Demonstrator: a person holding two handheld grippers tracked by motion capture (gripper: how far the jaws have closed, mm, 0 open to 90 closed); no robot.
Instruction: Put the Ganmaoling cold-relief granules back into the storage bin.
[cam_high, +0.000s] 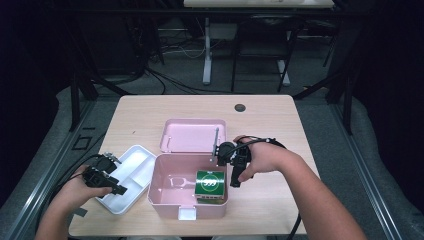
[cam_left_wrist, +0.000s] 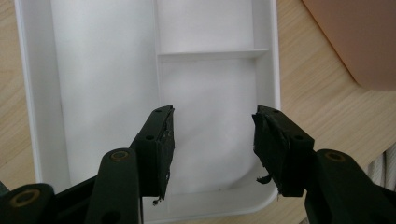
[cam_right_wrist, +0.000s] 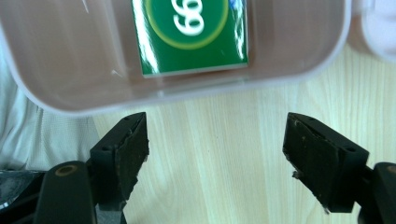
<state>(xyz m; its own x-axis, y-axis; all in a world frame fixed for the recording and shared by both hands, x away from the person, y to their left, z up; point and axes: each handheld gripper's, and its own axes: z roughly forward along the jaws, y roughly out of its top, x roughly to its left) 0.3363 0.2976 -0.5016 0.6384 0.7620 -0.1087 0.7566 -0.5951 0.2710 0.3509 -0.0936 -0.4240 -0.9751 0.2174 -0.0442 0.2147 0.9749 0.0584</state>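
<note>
A: Where's the green box sitting?

B: Inside the pink case, at its right end, near the front wall. The white printing on its top is blurred in the right gripper view, so I can't read it properly.

A: And the right gripper?

B: Just off the right wall of the case, beside the box and not touching it. From its own camera you see the two black jaws standing wide apart over bare wood, nothing between them, with the case's rounded wall just ahead of the tips.

A: Is the case lid up?

B: It's thrown back flat on the table, behind the tub. There's a white latch on the front wall of the case.

A: What about the other hand?

B: The left gripper hovers over the near end of the white tray, which lies just left of the case, touching it or nearly so. Its jaws are parted too, with nothing gripped; through its own camera they frame the tray's smaller right-hand compartment, and a divider crosses the tray farther on.

A: Anything in the tray?

B: Its compartments look bare from here. A corner of the pink case shows at the upper right of that view
</note>
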